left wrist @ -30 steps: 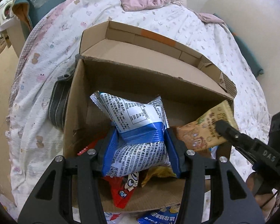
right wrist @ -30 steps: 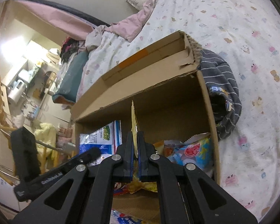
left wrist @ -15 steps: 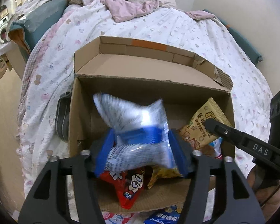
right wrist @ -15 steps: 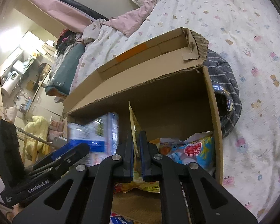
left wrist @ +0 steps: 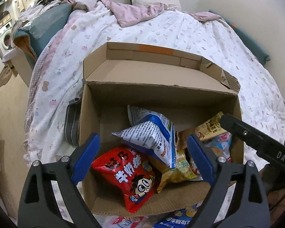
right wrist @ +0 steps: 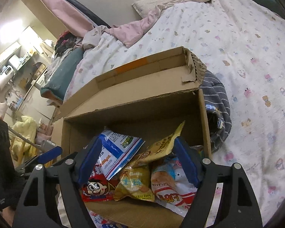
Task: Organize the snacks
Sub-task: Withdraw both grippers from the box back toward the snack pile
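An open cardboard box [left wrist: 161,93] lies on the bed and holds several snack packs. A blue-and-white packet [left wrist: 152,134] lies loose on top of a red packet [left wrist: 131,172] and a yellow packet [left wrist: 180,171]. A tan packet [left wrist: 209,127] leans at the box's right side. My left gripper [left wrist: 142,159] is open and empty above the box's front. My right gripper [right wrist: 136,163] is open and empty too, over the tan packet [right wrist: 161,146], the blue-and-white packet [right wrist: 117,150] and a white-and-red packet [right wrist: 171,182]. The box also shows in the right wrist view [right wrist: 134,95].
The bed has a patterned white sheet [left wrist: 161,28] with a pink blanket [left wrist: 134,13] and a pillow at the far end. A striped grey cloth [right wrist: 216,102] lies against the box's side. More snack packs [left wrist: 172,220] lie in front of the box. The floor is at the left.
My left gripper opened and let go of the blue-and-white packet, which dropped into the box. My right gripper opened and released the tan packet. Both grippers pulled back and up.
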Action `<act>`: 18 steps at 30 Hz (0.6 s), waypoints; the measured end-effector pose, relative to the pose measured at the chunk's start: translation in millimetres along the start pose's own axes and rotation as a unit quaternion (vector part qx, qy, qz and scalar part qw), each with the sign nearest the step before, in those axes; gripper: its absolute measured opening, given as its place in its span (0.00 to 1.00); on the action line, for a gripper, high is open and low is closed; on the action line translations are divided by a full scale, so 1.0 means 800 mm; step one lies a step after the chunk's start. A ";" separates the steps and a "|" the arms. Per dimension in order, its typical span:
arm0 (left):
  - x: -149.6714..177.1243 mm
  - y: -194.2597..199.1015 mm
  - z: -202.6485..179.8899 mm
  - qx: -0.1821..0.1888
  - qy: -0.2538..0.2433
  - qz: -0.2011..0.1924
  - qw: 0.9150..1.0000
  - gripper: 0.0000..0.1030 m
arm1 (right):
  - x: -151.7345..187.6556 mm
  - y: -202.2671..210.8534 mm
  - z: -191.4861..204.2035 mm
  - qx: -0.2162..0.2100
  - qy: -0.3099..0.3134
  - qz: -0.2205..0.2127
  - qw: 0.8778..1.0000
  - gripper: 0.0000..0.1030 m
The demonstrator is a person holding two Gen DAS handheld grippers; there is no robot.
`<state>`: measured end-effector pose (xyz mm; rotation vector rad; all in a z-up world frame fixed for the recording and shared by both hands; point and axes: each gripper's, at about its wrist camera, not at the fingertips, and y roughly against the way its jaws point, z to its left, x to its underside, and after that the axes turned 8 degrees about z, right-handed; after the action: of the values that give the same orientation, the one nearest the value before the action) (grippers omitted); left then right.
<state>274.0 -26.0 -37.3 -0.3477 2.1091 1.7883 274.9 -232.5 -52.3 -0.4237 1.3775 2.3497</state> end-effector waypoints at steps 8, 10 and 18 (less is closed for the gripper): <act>0.003 0.007 0.005 -0.003 0.003 -0.007 1.000 0.89 | 0.002 0.002 -0.001 0.005 -0.001 0.000 1.000 0.78; 0.006 0.009 0.006 -0.006 0.005 -0.008 1.000 0.88 | 0.003 0.006 0.002 0.010 0.009 -0.002 1.000 0.78; 0.020 0.027 0.009 -0.002 0.010 -0.014 1.000 0.88 | 0.019 0.028 0.010 0.001 0.019 0.001 1.000 0.78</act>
<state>251.5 -14.3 -26.0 -0.3954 2.1046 1.7805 250.9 -232.5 -38.0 -0.4695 1.3989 2.3525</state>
